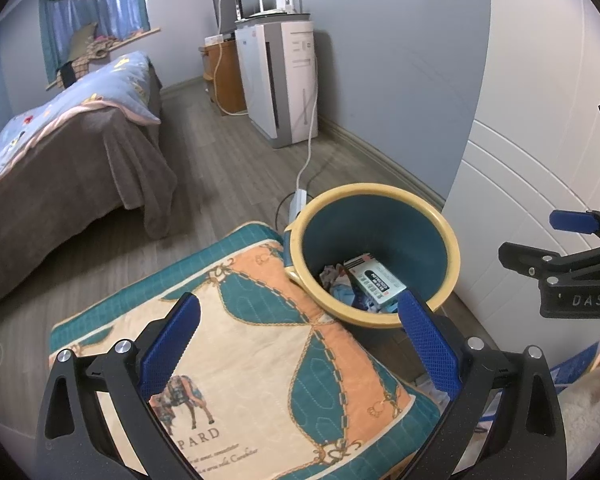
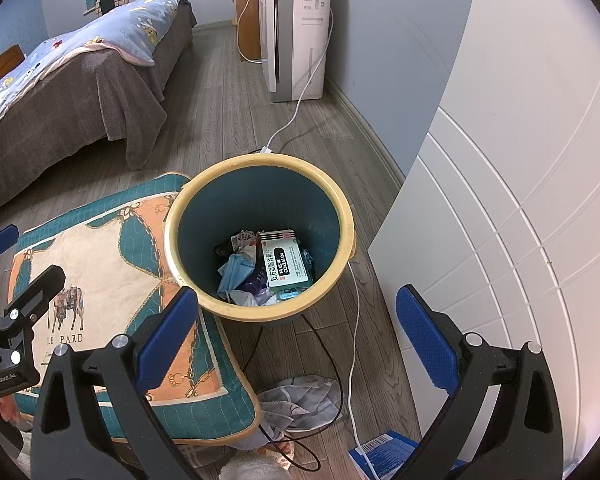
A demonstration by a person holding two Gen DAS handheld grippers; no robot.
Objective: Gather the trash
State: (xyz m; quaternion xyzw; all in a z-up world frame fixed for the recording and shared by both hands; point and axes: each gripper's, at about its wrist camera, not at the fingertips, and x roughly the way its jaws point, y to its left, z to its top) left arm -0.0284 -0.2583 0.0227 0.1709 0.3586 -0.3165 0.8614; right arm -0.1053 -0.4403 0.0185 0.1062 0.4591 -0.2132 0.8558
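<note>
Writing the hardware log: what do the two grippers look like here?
Both match: the left gripper and right gripper have black, triangular cut-out arms with silver bolts and blue textured finger pads. White lettering marks the bodies: "DAS" on the right one in the left view, "GenRobot.AI" on the left. No cables or sleeves visible.

Right claw (image 2: 296, 332) spread wide and empty above a yellow-rimmed teal bin (image 2: 260, 312) holding a green medicine box (image 2: 286, 266) and crumpled wrappers (image 2: 236, 270); patterned cushion (image 2: 100, 264) touching its rim, blue box (image 2: 384, 454) on the floor (image 2: 228, 92).
</note>
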